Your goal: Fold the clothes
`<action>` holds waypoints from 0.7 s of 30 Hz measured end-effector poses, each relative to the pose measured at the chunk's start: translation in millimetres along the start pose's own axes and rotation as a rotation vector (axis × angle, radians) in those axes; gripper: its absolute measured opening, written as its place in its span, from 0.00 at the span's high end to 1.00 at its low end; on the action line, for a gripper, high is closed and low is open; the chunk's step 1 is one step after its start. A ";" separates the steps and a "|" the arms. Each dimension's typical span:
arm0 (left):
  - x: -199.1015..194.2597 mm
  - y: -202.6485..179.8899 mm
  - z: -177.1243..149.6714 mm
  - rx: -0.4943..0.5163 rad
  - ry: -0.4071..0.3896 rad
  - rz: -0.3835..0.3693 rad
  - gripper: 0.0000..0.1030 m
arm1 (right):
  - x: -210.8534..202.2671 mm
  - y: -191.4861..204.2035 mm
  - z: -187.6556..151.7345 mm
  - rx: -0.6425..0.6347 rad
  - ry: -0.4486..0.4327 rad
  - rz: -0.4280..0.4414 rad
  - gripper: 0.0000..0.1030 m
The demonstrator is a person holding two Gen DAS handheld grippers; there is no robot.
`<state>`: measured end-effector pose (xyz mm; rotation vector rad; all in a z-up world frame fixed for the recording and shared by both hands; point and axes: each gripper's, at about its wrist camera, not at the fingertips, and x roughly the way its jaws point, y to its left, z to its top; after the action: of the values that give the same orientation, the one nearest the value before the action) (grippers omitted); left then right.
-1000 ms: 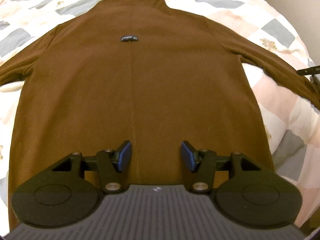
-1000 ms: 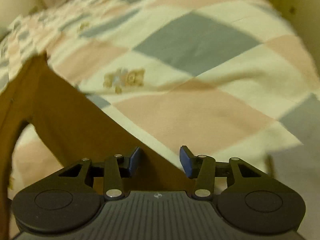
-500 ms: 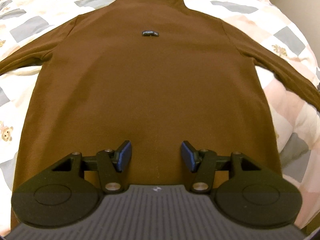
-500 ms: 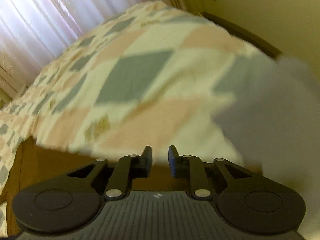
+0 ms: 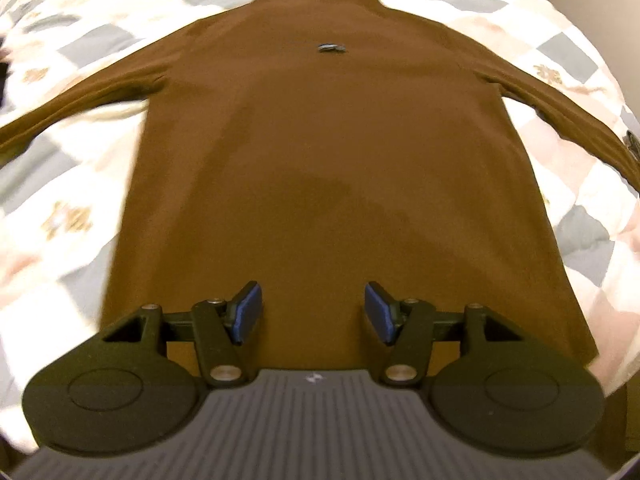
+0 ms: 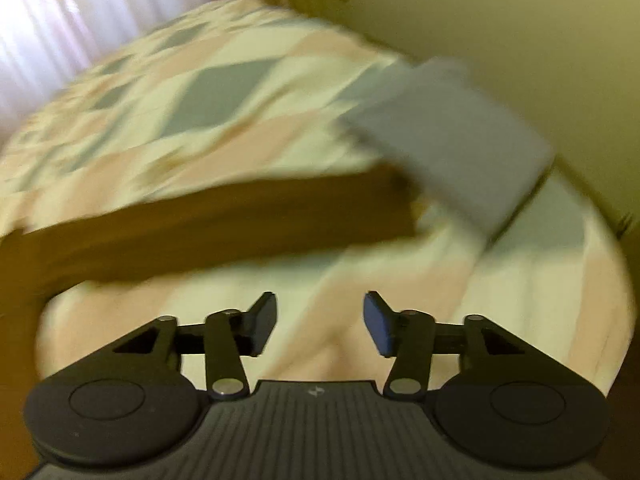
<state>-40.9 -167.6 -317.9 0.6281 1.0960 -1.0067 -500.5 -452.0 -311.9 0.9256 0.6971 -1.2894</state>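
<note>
The brown top (image 5: 336, 184) lies spread flat on the quilted bed (image 5: 72, 216), sleeves out, nothing folded yet; left gripper (image 5: 312, 312) and right gripper (image 6: 320, 322) jaws are opening, both empty.

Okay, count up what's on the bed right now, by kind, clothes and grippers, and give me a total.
Brown shirt: 1
Grey folded item, blurred: 1
Grippers: 2, left gripper and right gripper, both with nothing between the jaws, which are opening
Total: 4
</note>
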 end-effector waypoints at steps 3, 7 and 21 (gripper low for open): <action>-34.9 13.5 -11.6 0.000 -0.011 0.006 0.40 | -38.4 60.2 -68.7 0.024 0.085 0.129 0.48; -93.1 31.2 -29.3 0.062 -0.092 0.050 0.36 | -84.5 141.1 -142.8 -0.045 0.129 0.205 0.43; -243.9 66.1 -80.5 0.093 -0.283 0.050 0.08 | -280.5 260.9 -234.0 -0.223 -0.112 0.258 0.02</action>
<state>-43.3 12.7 -123.5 0.5648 0.7858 -1.0717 -276.2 -104.7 -136.8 0.7297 0.5988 -1.0043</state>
